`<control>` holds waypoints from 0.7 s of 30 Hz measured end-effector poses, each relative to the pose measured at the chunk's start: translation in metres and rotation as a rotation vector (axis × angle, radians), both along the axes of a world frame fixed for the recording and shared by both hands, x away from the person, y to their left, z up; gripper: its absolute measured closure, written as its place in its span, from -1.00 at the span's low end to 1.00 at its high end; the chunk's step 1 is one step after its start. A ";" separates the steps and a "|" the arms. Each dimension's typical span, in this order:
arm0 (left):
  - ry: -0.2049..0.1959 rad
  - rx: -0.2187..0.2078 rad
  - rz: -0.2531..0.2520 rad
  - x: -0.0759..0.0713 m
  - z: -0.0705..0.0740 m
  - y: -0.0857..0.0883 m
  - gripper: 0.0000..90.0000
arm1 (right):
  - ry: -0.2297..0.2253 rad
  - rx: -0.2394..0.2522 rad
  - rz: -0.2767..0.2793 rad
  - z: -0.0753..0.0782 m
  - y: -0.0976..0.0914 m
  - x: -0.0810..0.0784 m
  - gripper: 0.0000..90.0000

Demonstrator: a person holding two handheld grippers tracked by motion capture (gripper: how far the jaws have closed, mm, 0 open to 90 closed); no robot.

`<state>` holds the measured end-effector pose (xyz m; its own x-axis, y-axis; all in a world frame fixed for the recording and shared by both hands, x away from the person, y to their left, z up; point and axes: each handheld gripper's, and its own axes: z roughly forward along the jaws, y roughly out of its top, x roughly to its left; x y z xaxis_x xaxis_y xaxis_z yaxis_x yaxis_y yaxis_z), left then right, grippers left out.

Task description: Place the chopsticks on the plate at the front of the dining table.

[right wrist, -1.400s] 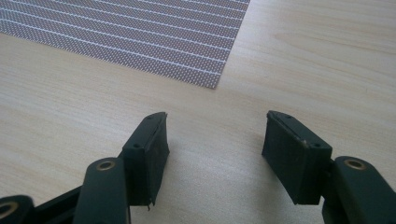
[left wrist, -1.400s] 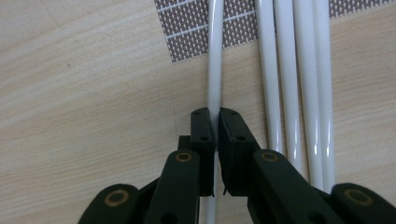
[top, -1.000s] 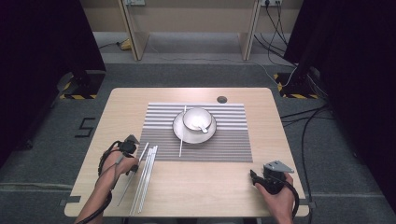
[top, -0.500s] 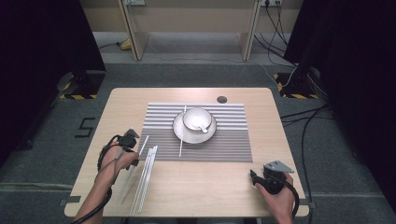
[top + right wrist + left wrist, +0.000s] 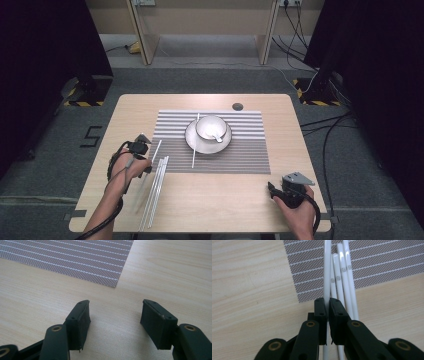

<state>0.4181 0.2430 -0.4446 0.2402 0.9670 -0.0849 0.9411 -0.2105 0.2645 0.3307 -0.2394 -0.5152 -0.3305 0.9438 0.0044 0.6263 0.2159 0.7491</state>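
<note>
Left gripper view: the left gripper (image 5: 327, 315) clamps one white chopstick (image 5: 327, 272) beside three others (image 5: 342, 277) at the striped placemat's (image 5: 374, 262) corner. The right gripper (image 5: 115, 315), jaws wide and empty, rests near that placemat's opposite corner.

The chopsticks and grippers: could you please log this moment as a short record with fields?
left gripper: shut on one white chopstick
other chopsticks: three, lying side by side, tips on the placemat
right gripper: open, nothing between its jaws, over bare table
bowl: on saucer, mid-placemat, spoon inside
</note>
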 end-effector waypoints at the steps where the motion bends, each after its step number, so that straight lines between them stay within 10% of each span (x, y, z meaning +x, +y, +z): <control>1: -0.001 -0.001 0.000 0.000 0.000 0.000 0.88 | -0.001 -0.001 0.001 0.000 0.000 0.000 -0.10; 21: -0.034 -0.026 -0.020 0.012 0.009 -0.019 0.88 | 0.000 -0.001 0.001 0.000 0.000 0.000 -0.10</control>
<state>0.4304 0.2241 -0.4358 0.2626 0.9595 -0.1015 0.9271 -0.2218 0.3020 0.3306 -0.2395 -0.5152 -0.3313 0.9435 0.0038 0.6259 0.2167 0.7492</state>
